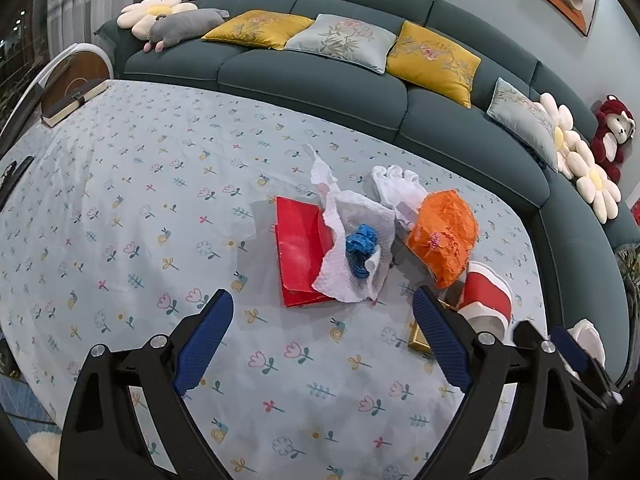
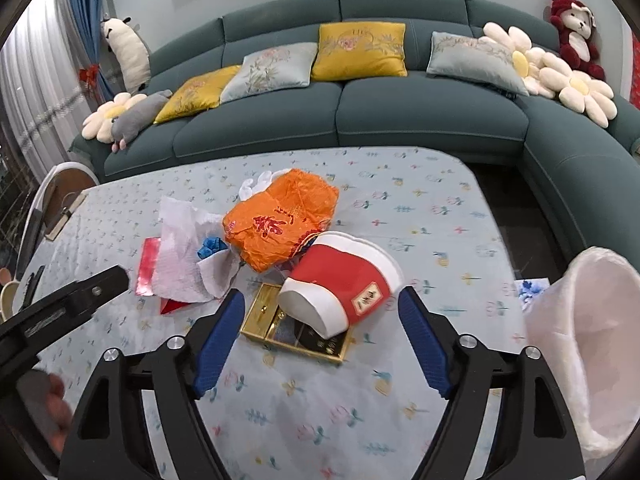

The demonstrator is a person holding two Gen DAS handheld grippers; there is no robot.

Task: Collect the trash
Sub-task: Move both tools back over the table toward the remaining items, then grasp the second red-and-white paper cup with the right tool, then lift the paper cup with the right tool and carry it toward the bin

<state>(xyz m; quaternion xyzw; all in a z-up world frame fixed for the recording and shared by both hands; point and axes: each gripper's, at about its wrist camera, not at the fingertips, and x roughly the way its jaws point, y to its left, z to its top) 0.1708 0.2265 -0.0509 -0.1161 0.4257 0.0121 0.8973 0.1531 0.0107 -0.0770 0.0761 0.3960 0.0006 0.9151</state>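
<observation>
A heap of trash lies on the flowered tablecloth (image 1: 120, 240): a red paper bag (image 1: 298, 256), a white paper towel (image 1: 356, 240) with a blue crumpled piece (image 1: 361, 246) on it, an orange plastic bag (image 1: 444, 232), white crumpled paper (image 1: 396, 184), a red and white paper cup (image 2: 344, 280) on its side and a gold box (image 2: 296, 328) under it. My left gripper (image 1: 324, 312) is open and empty, just short of the red bag. My right gripper (image 2: 320, 308) is open, its fingers either side of the cup and box.
A white bin bag (image 2: 592, 340) gapes open at the right table edge. A teal sofa (image 2: 360, 120) with cushions and plush toys wraps the far and right sides. A book (image 1: 72, 104) lies at the table's far left corner.
</observation>
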